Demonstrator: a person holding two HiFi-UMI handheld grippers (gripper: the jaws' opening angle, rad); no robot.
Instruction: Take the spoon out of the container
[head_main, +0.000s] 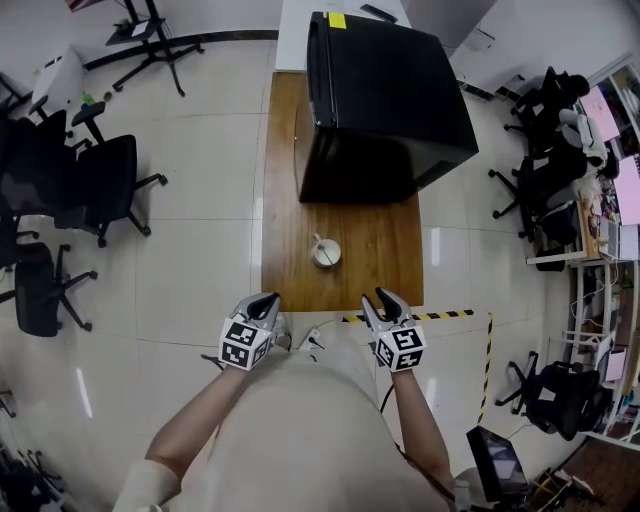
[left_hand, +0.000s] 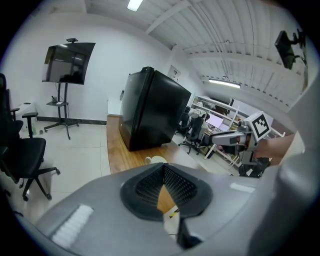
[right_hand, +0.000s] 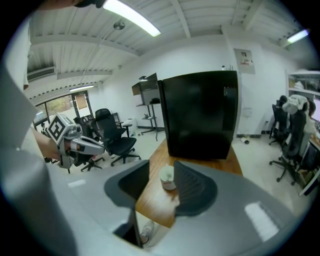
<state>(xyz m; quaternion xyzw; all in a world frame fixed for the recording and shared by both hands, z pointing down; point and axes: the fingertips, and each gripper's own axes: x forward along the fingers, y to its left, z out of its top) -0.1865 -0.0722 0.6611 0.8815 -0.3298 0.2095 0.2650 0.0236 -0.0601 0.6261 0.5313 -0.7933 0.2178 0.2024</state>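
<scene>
A small white container (head_main: 326, 253) stands on the wooden table (head_main: 380, 265), in front of the black cabinet, and the handle of a spoon (head_main: 317, 241) leans out of it. Both grippers hover at the table's near edge, short of the container. My left gripper (head_main: 270, 298) is to the container's near left; in the left gripper view its tips (left_hand: 163, 167) meet with nothing held, and the container (left_hand: 156, 160) shows just beyond. My right gripper (head_main: 382, 296) is to the near right. Its jaws (right_hand: 161, 168) stand open and empty, with the container (right_hand: 168, 178) seen farther off between them.
A big black cabinet (head_main: 385, 100) fills the far half of the table. Office chairs (head_main: 100, 185) stand on the tiled floor at the left, more chairs and shelves at the right. Yellow-black tape (head_main: 440, 316) marks the floor by the table's near right corner.
</scene>
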